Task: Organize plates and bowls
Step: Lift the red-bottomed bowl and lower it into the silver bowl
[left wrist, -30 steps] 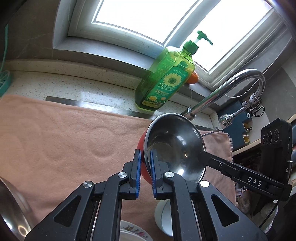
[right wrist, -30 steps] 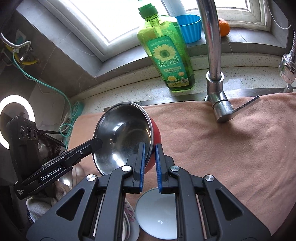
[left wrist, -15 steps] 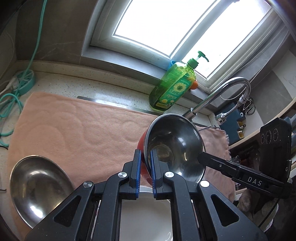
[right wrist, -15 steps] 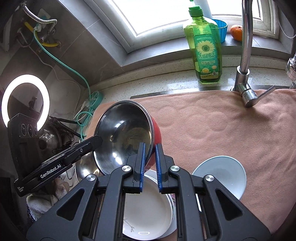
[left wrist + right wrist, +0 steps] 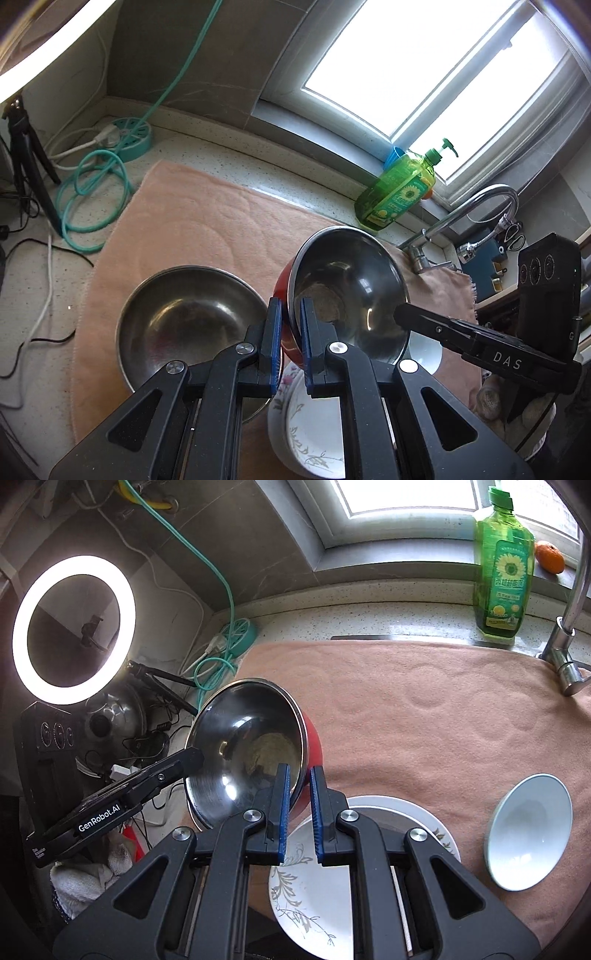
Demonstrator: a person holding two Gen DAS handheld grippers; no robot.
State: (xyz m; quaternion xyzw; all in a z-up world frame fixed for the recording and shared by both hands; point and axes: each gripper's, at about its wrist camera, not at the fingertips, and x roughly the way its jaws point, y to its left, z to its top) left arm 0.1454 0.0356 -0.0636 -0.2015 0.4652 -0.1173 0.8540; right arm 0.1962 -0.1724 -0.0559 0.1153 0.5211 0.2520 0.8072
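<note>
Both grippers hold one red-outside steel bowl (image 5: 351, 291) by opposite rims, in the air above the peach towel. My left gripper (image 5: 288, 314) is shut on its near rim; my right gripper (image 5: 297, 779) is shut on the other rim, the bowl (image 5: 247, 753) tilted toward the camera. A larger steel bowl (image 5: 184, 321) rests on the towel to the left, below the held bowl. White floral plates (image 5: 317, 886) lie beneath the grippers and also show in the left wrist view (image 5: 314, 432). A white bowl (image 5: 528, 838) sits tilted on the towel at the right.
A peach towel (image 5: 443, 709) covers the counter. Green soap bottle (image 5: 504, 572) and an orange (image 5: 550, 557) stand by the window sill, the faucet (image 5: 569, 635) at the right. A ring light (image 5: 70, 627), cables (image 5: 92, 192) and a tripod stand off the left edge.
Both grippers have lifted and pulled back with the red steel bowl, moving left; the large steel bowl, plates and white bowl have come into fuller view below.
</note>
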